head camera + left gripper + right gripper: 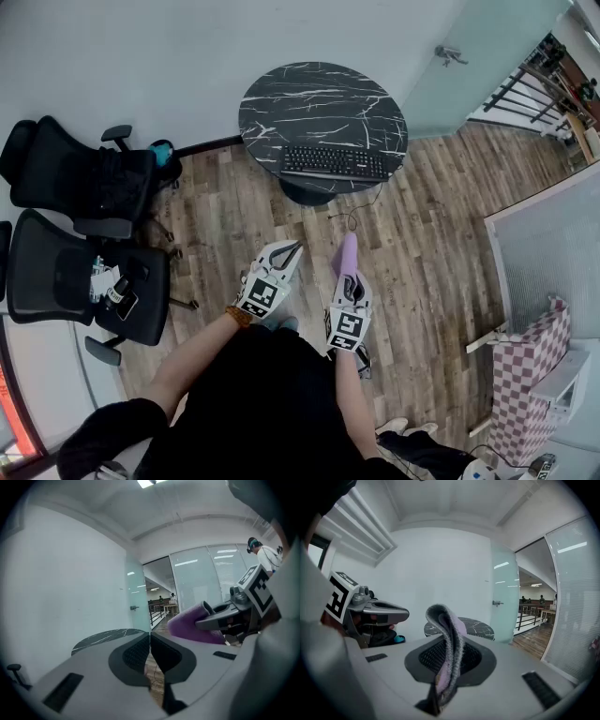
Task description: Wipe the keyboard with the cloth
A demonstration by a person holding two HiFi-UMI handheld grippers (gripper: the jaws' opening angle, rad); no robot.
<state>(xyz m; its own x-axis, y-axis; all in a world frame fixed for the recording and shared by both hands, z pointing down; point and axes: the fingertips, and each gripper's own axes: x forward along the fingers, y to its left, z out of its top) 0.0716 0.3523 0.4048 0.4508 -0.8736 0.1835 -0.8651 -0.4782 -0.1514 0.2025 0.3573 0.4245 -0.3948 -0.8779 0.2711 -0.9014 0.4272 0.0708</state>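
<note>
Round black marble-look table (323, 98), white veins: landmark. Flat black rectangular keyboard (336, 161) lies on table's edge nearest person, thin cord trailing to wood-plank floor (431, 244). Soft fuzzy purple cloth (449, 634), folded into upright loop, well short of table, above floor. Right gripper (449, 663): mesh-textured pads clamped on cloth. Left gripper (150, 651): pads pressed together, nothing between, just beside right gripper, equally short of table.

Open floor (412, 244) lies ahead to the round table (281, 103); office chairs (94, 183) seemingly crowd the left.
</note>
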